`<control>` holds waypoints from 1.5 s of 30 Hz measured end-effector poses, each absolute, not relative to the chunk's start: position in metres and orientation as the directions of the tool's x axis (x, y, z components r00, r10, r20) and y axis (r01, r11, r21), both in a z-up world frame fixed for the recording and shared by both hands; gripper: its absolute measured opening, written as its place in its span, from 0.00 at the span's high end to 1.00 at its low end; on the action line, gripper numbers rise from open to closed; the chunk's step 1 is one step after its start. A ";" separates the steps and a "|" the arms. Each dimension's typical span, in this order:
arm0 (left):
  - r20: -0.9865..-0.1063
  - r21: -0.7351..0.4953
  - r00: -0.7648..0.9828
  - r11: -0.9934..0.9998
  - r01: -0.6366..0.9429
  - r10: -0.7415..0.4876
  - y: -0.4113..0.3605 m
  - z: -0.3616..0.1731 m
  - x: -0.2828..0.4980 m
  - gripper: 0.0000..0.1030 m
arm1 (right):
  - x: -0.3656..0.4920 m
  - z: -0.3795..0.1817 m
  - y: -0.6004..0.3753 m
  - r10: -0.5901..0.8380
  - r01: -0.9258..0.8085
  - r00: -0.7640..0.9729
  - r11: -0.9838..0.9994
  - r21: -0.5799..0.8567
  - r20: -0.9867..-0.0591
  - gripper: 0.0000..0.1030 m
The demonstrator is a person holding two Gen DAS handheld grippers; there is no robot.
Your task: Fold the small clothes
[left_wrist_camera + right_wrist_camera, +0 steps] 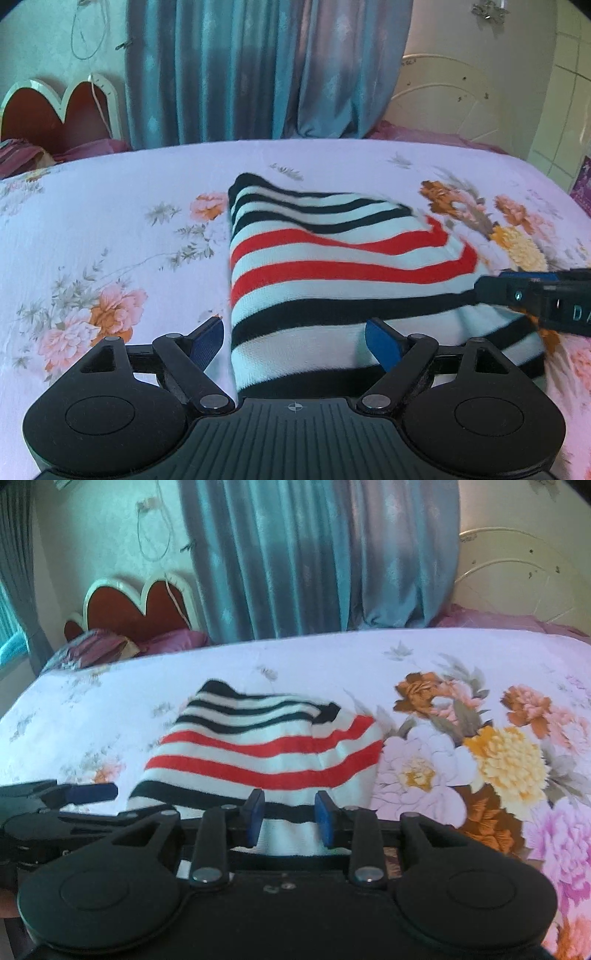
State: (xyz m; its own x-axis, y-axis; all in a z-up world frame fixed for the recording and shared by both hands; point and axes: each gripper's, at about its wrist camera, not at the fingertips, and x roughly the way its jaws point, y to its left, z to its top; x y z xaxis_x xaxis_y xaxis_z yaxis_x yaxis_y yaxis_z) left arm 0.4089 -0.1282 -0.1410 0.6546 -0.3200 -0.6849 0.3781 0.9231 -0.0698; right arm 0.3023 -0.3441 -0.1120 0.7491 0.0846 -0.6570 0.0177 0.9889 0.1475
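A folded knit garment (332, 258) with white, black and red stripes lies flat on the floral bed sheet (110, 229). My left gripper (297, 341) hovers wide open over its near left corner, one blue pad above the sheet and the other above the cloth, gripping nothing. My right gripper (290, 818) is over the garment's (258, 746) near edge, its blue pads a little apart; cloth shows in the gap, but the pads do not press on it. Each gripper shows in the other's view: the right gripper (524, 295) enters from the right, the left gripper (74, 797) from the left.
The sheet (369, 657) covers the whole bed, with large printed flowers on the right. Behind stand a blue curtain (258, 74), a heart-shaped headboard (136, 605), a purple pillow (92, 646) and a white metal bed frame (517, 572).
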 end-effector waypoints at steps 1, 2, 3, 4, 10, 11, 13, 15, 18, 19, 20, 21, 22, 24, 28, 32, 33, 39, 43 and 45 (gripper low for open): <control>-0.693 -0.068 0.649 0.925 0.375 -0.314 -0.129 -0.146 0.412 0.19 | 0.305 -0.116 -0.344 0.082 0.022 0.741 0.989 0.146 -0.667 0.72; -0.698 -0.069 0.644 0.925 0.374 -0.313 -0.130 -0.150 0.414 0.19 | 0.310 -0.122 -0.346 0.078 0.028 0.727 0.989 0.143 -0.682 0.72; -0.697 -0.074 0.643 0.924 0.376 -0.318 -0.130 -0.153 0.415 0.19 | 0.313 -0.128 -0.348 0.073 0.035 0.712 0.990 0.140 -0.698 0.74; -0.694 -0.076 0.645 0.924 0.375 -0.319 -0.130 -0.155 0.415 0.15 | 0.315 -0.134 -0.350 0.076 0.040 0.698 0.989 0.145 -0.712 0.74; -0.710 -0.117 0.624 0.928 0.354 -0.327 -0.125 -0.147 0.422 0.12 | 0.313 -0.130 -0.360 0.115 0.012 0.713 0.984 0.176 -0.692 0.67; -0.707 -0.111 0.628 0.928 0.355 -0.325 -0.125 -0.145 0.423 0.11 | 0.314 -0.128 -0.362 0.109 0.019 0.718 0.984 0.176 -0.688 0.66; -0.712 -0.110 0.623 0.927 0.359 -0.325 -0.125 -0.145 0.428 0.11 | 0.317 -0.125 -0.370 0.104 0.034 0.724 0.982 0.187 -0.681 0.55; -0.729 -0.126 0.600 0.926 0.356 -0.330 -0.125 -0.148 0.435 0.07 | 0.322 -0.127 -0.380 0.109 0.061 0.719 0.974 0.219 -0.686 0.48; -0.735 -0.156 0.586 0.925 0.346 -0.343 -0.124 -0.153 0.442 0.02 | 0.332 -0.137 -0.394 0.132 0.092 0.698 0.958 0.271 -0.704 0.45; -0.737 -0.163 0.578 0.923 0.349 -0.349 -0.124 -0.155 0.444 0.01 | 0.335 -0.141 -0.398 0.150 0.096 0.689 0.951 0.295 -0.709 0.42; -0.739 -0.174 0.570 0.920 0.352 -0.358 -0.124 -0.157 0.446 0.01 | 0.339 -0.145 -0.402 0.172 0.099 0.679 0.942 0.322 -0.714 0.41; -0.739 -0.194 0.560 0.915 0.355 -0.374 -0.123 -0.159 0.449 0.01 | 0.342 -0.150 -0.405 0.193 0.103 0.671 0.932 0.348 -0.716 0.40; -0.739 -0.210 0.552 0.910 0.356 -0.387 -0.124 -0.161 0.452 0.01 | 0.345 -0.154 -0.408 0.211 0.108 0.660 0.923 0.369 -0.721 0.38; -0.738 -0.242 0.538 0.904 0.353 -0.408 -0.124 -0.164 0.457 0.01 | 0.350 -0.163 -0.412 0.255 0.110 0.648 0.901 0.419 -0.718 0.34; -0.734 -0.319 0.496 0.880 0.352 -0.464 -0.128 -0.174 0.465 0.01 | 0.359 -0.174 -0.414 0.305 0.099 0.646 0.876 0.473 -0.700 0.30; -0.732 -0.329 0.485 0.872 0.362 -0.478 -0.136 -0.179 0.468 0.01 | 0.369 -0.177 -0.406 0.325 0.074 0.644 0.875 0.479 -0.693 0.38; -0.732 -0.332 0.484 0.871 0.362 -0.480 -0.136 -0.179 0.469 0.02 | 0.370 -0.177 -0.404 0.320 0.073 0.650 0.876 0.476 -0.690 0.39; -0.722 -0.310 0.504 0.873 0.378 -0.474 -0.138 -0.172 0.466 0.22 | 0.374 -0.175 -0.397 0.321 0.050 0.651 0.886 0.461 -0.688 0.58; -0.705 -0.297 0.526 0.872 0.389 -0.475 -0.134 -0.161 0.463 0.44 | 0.370 -0.169 -0.396 0.311 0.062 0.666 0.882 0.466 -0.678 0.65; -0.700 -0.285 0.531 0.869 0.405 -0.478 -0.133 -0.157 0.461 0.47 | 0.368 -0.165 -0.393 0.305 0.060 0.678 0.884 0.464 -0.669 0.66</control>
State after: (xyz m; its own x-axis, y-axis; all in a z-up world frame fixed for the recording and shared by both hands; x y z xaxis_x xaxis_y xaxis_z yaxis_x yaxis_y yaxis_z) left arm 0.4614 -0.1331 -0.1568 0.5312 -0.4778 -0.6997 0.4052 0.8685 -0.2855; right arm 0.3682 -0.3925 -0.1647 0.6777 0.3048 -0.6692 0.0603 0.8840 0.4637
